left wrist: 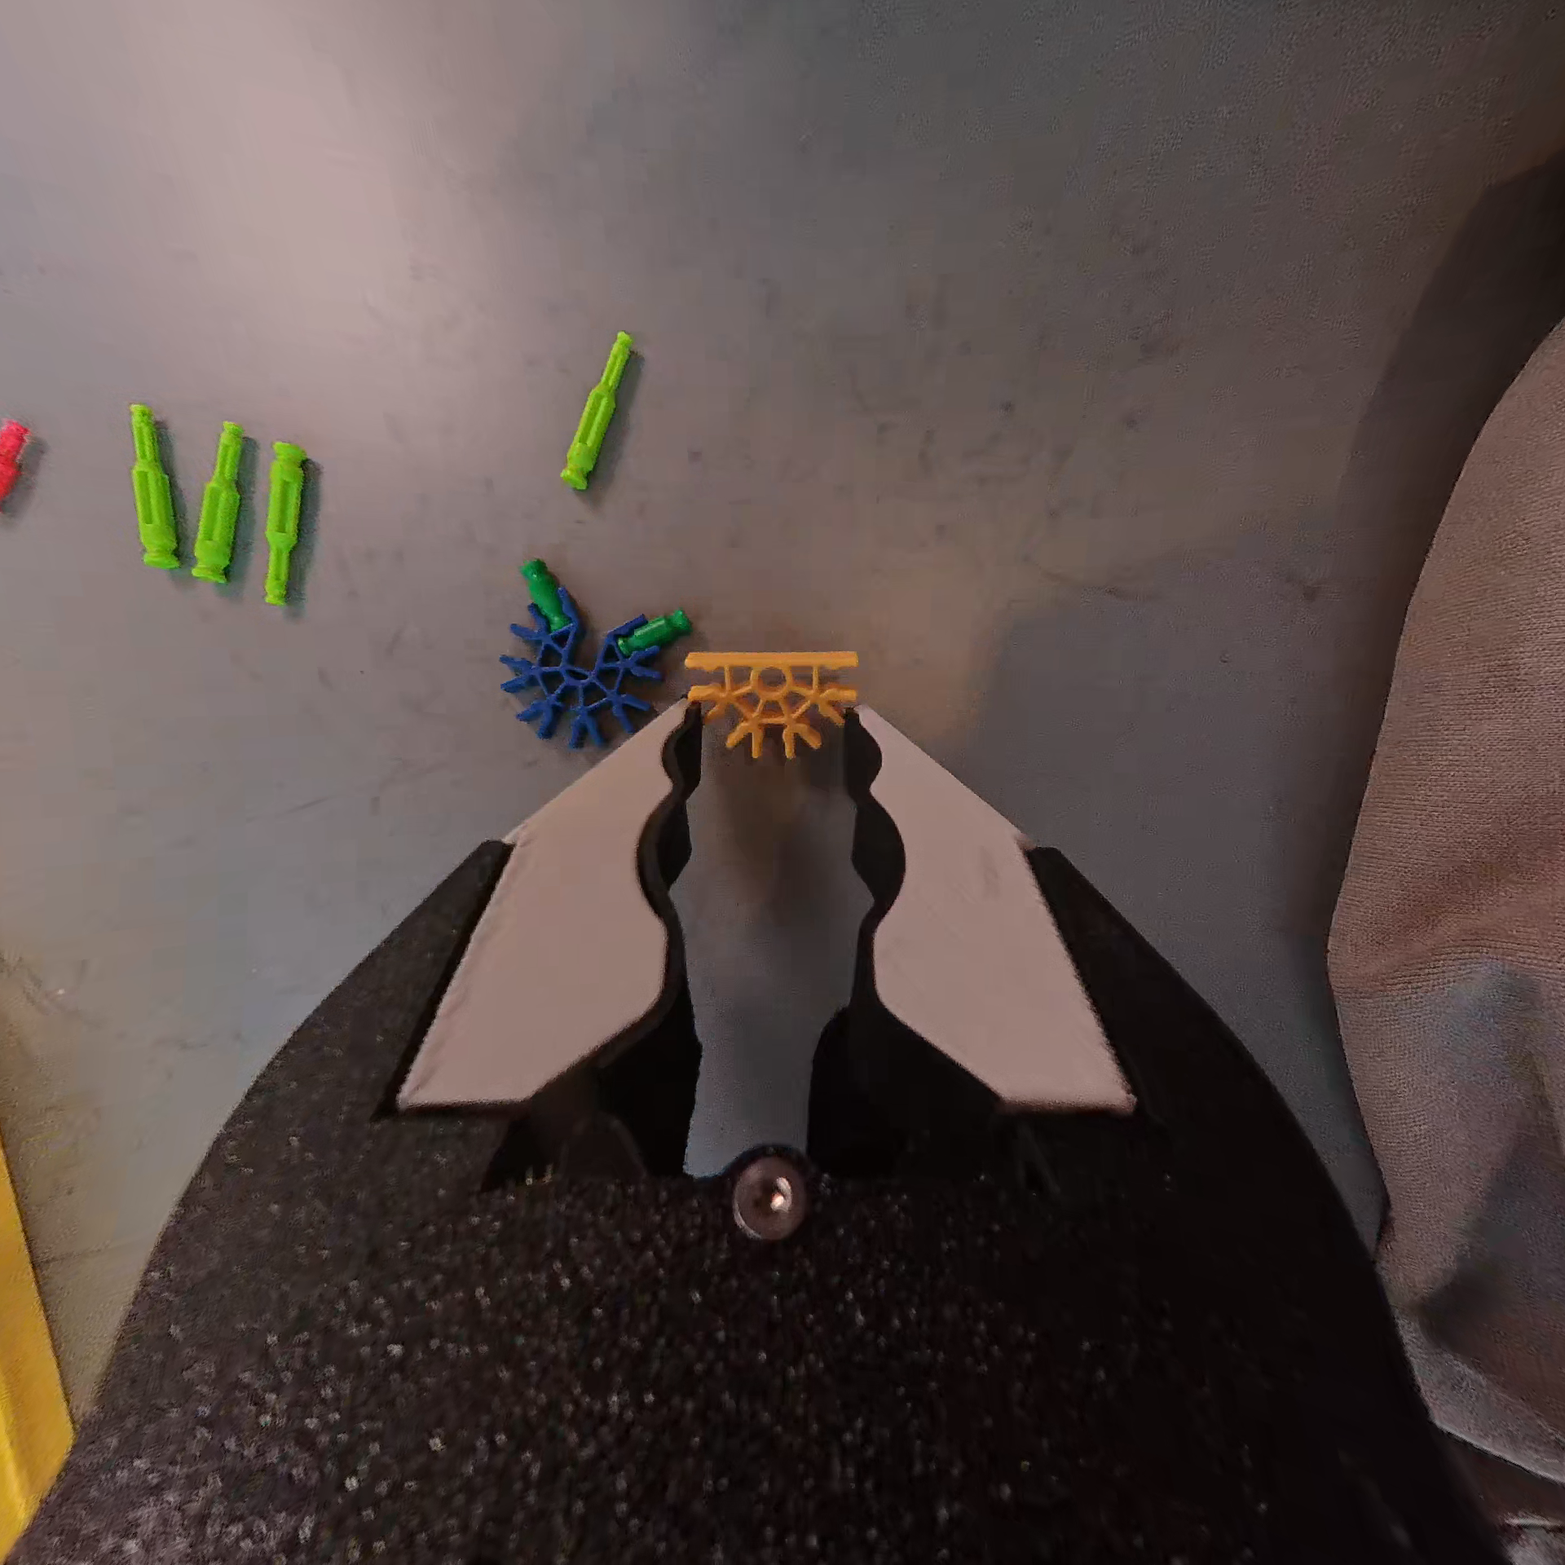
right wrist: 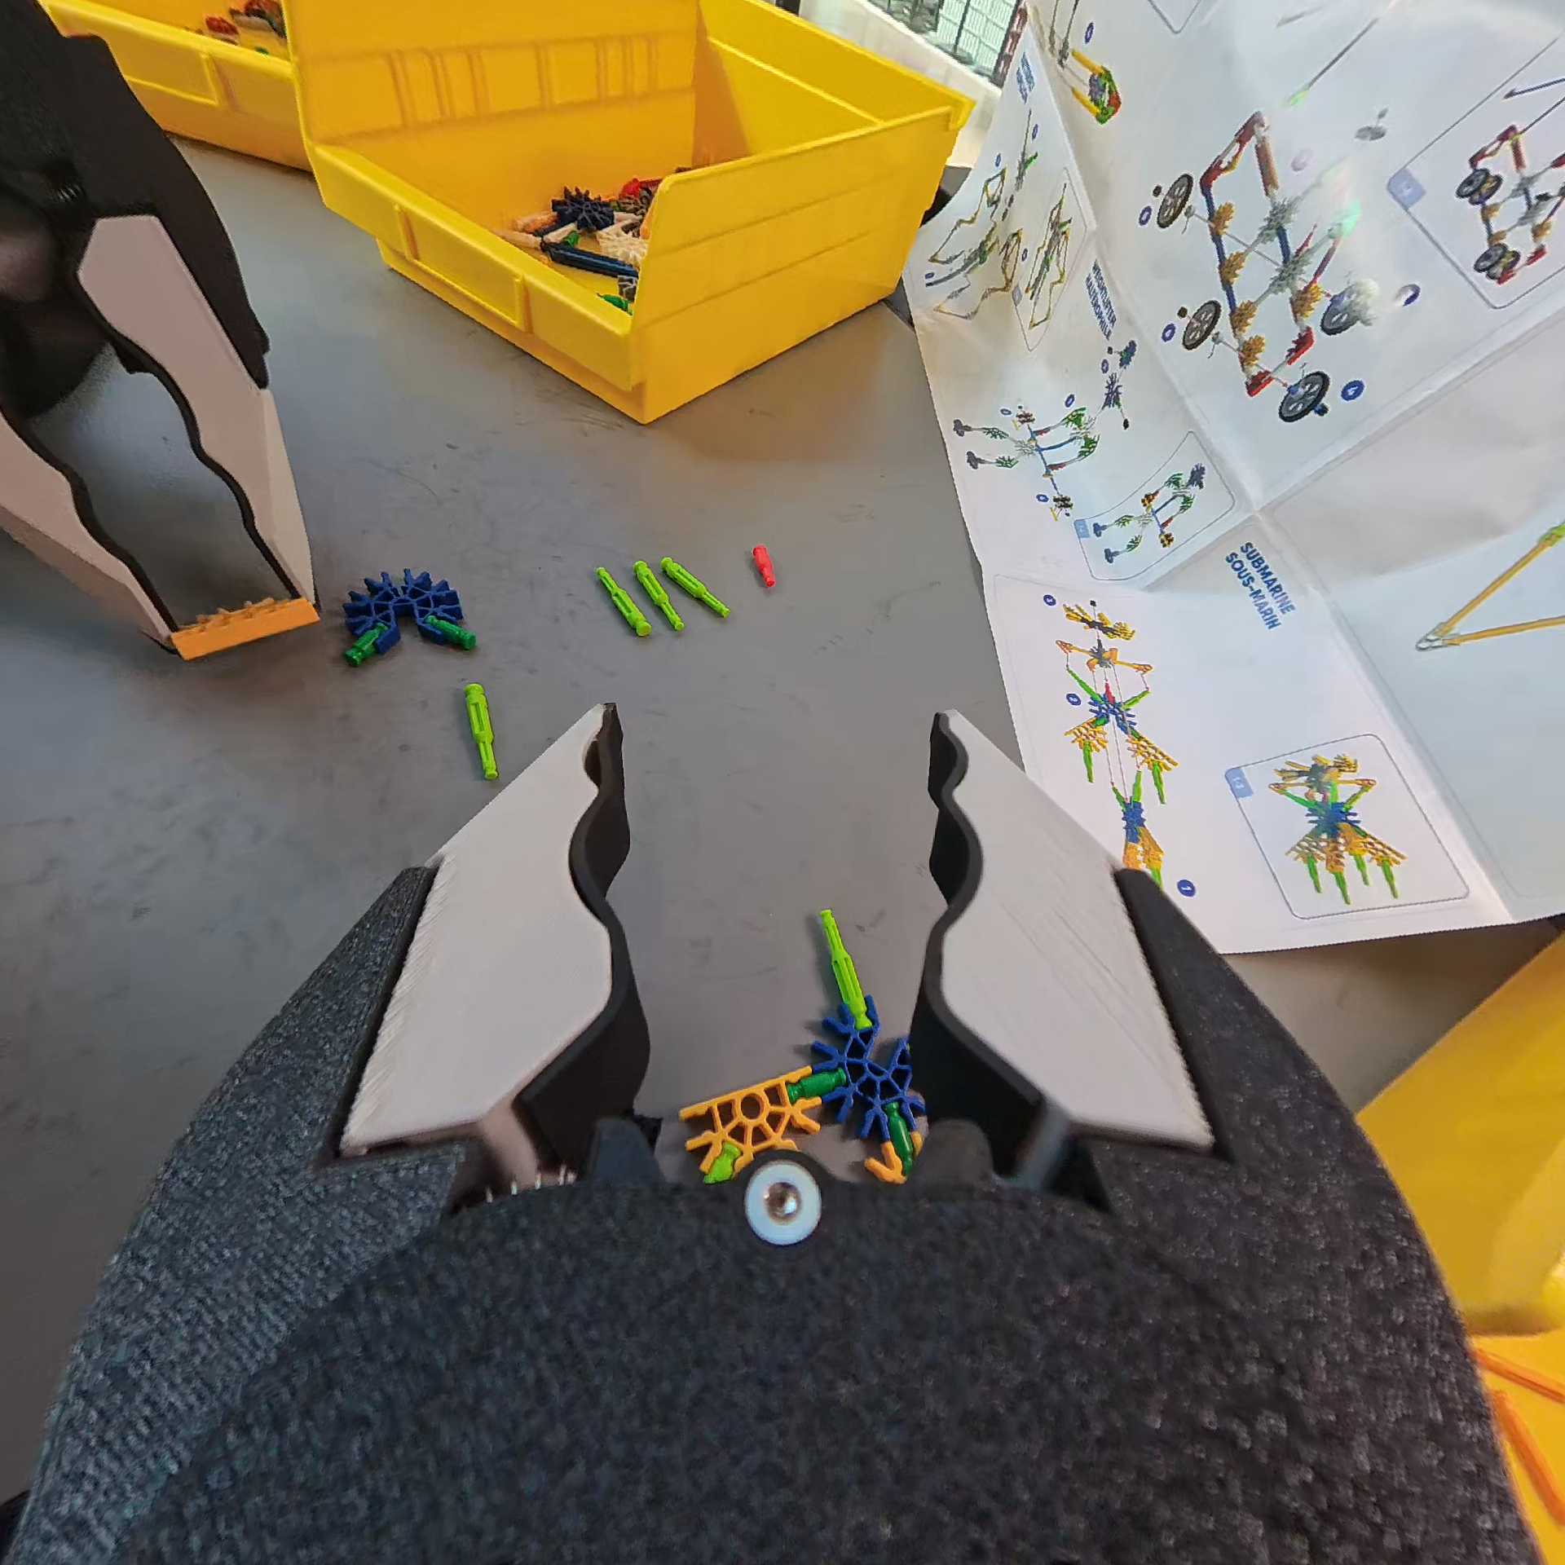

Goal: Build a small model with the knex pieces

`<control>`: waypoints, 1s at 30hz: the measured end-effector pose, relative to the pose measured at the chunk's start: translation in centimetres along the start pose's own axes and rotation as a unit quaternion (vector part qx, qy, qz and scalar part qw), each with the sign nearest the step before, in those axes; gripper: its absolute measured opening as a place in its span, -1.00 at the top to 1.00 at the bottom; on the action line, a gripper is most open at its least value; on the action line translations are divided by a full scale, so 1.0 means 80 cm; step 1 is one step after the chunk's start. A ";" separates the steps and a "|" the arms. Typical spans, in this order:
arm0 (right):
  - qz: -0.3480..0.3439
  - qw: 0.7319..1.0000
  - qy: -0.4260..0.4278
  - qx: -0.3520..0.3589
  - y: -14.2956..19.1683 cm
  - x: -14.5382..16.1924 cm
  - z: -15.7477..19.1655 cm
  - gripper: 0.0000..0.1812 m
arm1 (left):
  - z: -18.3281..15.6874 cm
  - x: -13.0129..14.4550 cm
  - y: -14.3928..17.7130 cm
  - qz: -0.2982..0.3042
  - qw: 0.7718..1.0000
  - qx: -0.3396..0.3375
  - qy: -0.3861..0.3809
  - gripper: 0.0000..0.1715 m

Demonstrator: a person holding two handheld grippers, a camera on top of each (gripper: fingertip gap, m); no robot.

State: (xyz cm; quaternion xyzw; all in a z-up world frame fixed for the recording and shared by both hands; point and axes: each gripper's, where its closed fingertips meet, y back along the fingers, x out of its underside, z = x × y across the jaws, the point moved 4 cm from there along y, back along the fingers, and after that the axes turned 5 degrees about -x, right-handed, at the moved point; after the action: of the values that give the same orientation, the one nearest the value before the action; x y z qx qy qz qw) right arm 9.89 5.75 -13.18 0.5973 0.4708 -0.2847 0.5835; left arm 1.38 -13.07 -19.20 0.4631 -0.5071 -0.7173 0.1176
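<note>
My left gripper (left wrist: 772,720) has pale grey fingers with black wavy inner pads on a speckled black body, and an orange connector (left wrist: 772,701) sits between its tips. Left of it lies a blue connector (left wrist: 577,676) with two dark green rods (left wrist: 652,633). Lime rods (left wrist: 218,505) lie at the frame's left over the dull grey bench (left wrist: 931,339), and a red piece (left wrist: 10,461) shows at the left edge. My right gripper (right wrist: 772,728) wears the same grey and black. Low between its fingers sits an orange, blue and green cluster (right wrist: 813,1101). Yellow bins (right wrist: 644,212) fill the top; a white sheet (right wrist: 1270,423) with multicoloured drawings fills the right.
</note>
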 end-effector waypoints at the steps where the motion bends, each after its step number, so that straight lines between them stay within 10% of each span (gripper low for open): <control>1: -0.002 1.000 0.001 0.002 0.001 -0.001 0.000 0.23 | -0.001 0.001 -0.002 0.003 1.000 0.002 -0.001 0.61; 6: -0.008 1.000 0.005 0.010 0.006 -0.005 -0.001 0.24 | 0.002 0.004 0.007 -0.009 1.000 -0.015 -0.007 0.59; 11: -0.009 1.000 -0.001 0.016 0.008 -0.003 -0.004 0.25 | 0.075 0.034 0.109 -0.063 0.983 -0.165 0.052 0.58; 15: -0.011 1.000 -0.001 0.022 0.014 -0.003 -0.006 0.25 | 0.161 0.134 0.252 -0.030 0.924 -0.343 0.165 0.58; 21: -0.016 1.000 0.004 0.018 0.013 -0.006 0.000 0.26 | 0.189 0.323 0.389 0.108 0.838 -0.432 0.315 0.59; 30: -0.010 1.000 -0.027 0.002 -0.009 0.004 0.003 0.29 | 0.287 0.486 0.452 0.285 0.786 -0.421 0.353 0.68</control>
State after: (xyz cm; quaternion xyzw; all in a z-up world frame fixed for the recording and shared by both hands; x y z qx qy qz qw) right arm 9.43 5.49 -13.79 0.5860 0.4600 -0.3072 0.5921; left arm -48.64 -40.26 -8.88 0.4226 -0.1874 -0.5800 0.6708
